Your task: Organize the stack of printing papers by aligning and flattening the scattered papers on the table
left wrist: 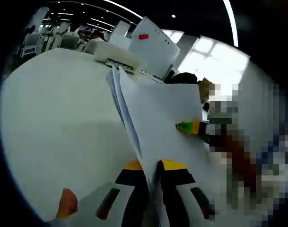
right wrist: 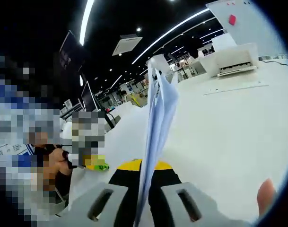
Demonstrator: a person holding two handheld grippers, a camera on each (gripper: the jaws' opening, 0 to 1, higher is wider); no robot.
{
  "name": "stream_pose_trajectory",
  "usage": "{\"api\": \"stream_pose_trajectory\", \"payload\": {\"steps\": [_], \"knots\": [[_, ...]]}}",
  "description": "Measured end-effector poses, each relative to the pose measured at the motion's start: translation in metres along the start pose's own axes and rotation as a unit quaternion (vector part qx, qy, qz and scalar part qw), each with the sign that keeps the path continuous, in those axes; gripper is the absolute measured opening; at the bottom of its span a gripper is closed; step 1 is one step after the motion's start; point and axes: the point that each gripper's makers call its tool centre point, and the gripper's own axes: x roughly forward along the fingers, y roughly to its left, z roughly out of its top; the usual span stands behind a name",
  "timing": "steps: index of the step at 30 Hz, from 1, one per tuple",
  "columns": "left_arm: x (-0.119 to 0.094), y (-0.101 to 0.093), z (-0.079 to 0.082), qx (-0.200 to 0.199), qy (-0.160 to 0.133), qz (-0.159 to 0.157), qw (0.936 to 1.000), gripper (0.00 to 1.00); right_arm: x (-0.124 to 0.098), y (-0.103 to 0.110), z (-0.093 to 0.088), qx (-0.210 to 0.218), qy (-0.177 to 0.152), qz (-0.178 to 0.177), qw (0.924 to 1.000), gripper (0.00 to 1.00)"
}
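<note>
Sheets of white printing paper [left wrist: 158, 123] stand on edge between my left gripper [left wrist: 153, 189] jaws, the stack's long axis running straight ahead from the fingertips and up off the broad white table [left wrist: 54, 132]. Both black, yellow-tipped jaws are pressed closed against the stack, one on each side of it. In the left gripper view the sheets fan slightly at the far end, with a thin separate edge peeling off to the left of the fingers.

My right gripper [right wrist: 141, 189] has the same white paper stack [right wrist: 158, 118] pinched the same way, jaws closed on it, and from here I see it nearly edge-on, a narrow blade rising away from the fingertips and leaning a little right.

Beyond the fingers in the left gripper view sits a white desktop printer [left wrist: 116, 57] with a raised white panel behind it carrying a small red label [left wrist: 144, 36]; I cannot read any writing on it. A green and yellow object [left wrist: 190, 126] shows at the paper's right side. The right gripper view shows the printer [right wrist: 231, 60] off to the right and the green-yellow piece [right wrist: 96, 164] to the left of the fingers.
</note>
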Motion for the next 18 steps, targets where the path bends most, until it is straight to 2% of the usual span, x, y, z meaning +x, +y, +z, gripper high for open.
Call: {"api": "stream_pose_trajectory", "payload": {"steps": [3, 5, 7, 8, 14, 15, 18], "knots": [[0.000, 0.004, 0.001, 0.008, -0.004, 0.007, 0.9999, 0.24, -0.001, -0.004, 0.000, -0.014, 0.000, -0.005, 0.9999, 0.04], [0.000, 0.008, 0.002, 0.013, -0.012, 0.016, 0.9997, 0.27, -0.002, -0.009, 0.010, -0.060, -0.027, -0.017, 0.9977, 0.09], [-0.001, 0.012, 0.003, 0.020, -0.016, 0.023, 0.9994, 0.27, -0.004, -0.010, 0.018, -0.091, -0.057, -0.024, 0.9939, 0.19], [-0.002, 0.013, 0.004, 0.022, -0.019, 0.026, 0.9993, 0.28, -0.004, -0.011, 0.019, -0.103, -0.060, -0.025, 0.9925, 0.21], [-0.006, 0.020, 0.012, 0.030, -0.043, 0.041, 0.9978, 0.30, -0.004, -0.020, 0.021, -0.103, -0.061, -0.035, 0.9922, 0.32], [-0.008, 0.022, 0.014, 0.031, -0.051, 0.044, 0.9973, 0.30, -0.004, -0.023, 0.025, -0.106, -0.071, -0.040, 0.9910, 0.36], [-0.012, 0.025, 0.023, 0.031, -0.078, 0.048, 0.9953, 0.30, -0.005, -0.030, 0.036, -0.112, -0.103, -0.050, 0.9871, 0.38]]}}
